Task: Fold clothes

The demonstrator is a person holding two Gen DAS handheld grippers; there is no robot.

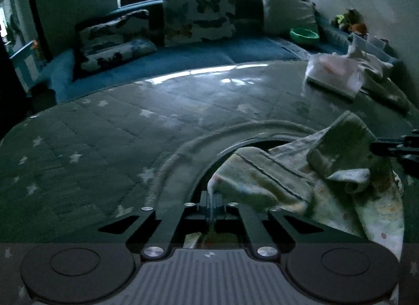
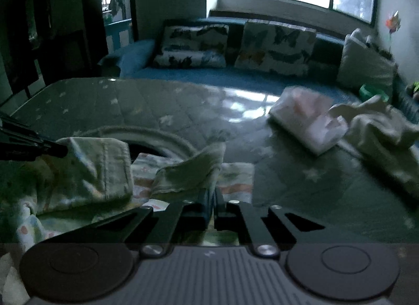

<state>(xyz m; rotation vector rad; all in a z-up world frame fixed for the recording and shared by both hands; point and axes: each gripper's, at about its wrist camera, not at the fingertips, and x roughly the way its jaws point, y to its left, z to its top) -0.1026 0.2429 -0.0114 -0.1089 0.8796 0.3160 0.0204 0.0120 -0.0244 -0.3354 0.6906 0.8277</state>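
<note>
Two claws grip one pale printed garment (image 1: 301, 187) on the star-patterned surface (image 1: 104, 134): our left claw (image 1: 212, 200) and right claw (image 2: 212, 197) each clamp an edge, lifting it to fold, near the folded pile (image 2: 309, 121).

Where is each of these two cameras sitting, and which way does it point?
Left wrist: on the left claw, looking across the star-patterned mat toward the sofa; its fingers pinch the patterned garment.
Right wrist: on the right claw, facing likewise, pinching the same garment.
Shared: the garment, folded pile, sofa; each sees the other claw.
</note>
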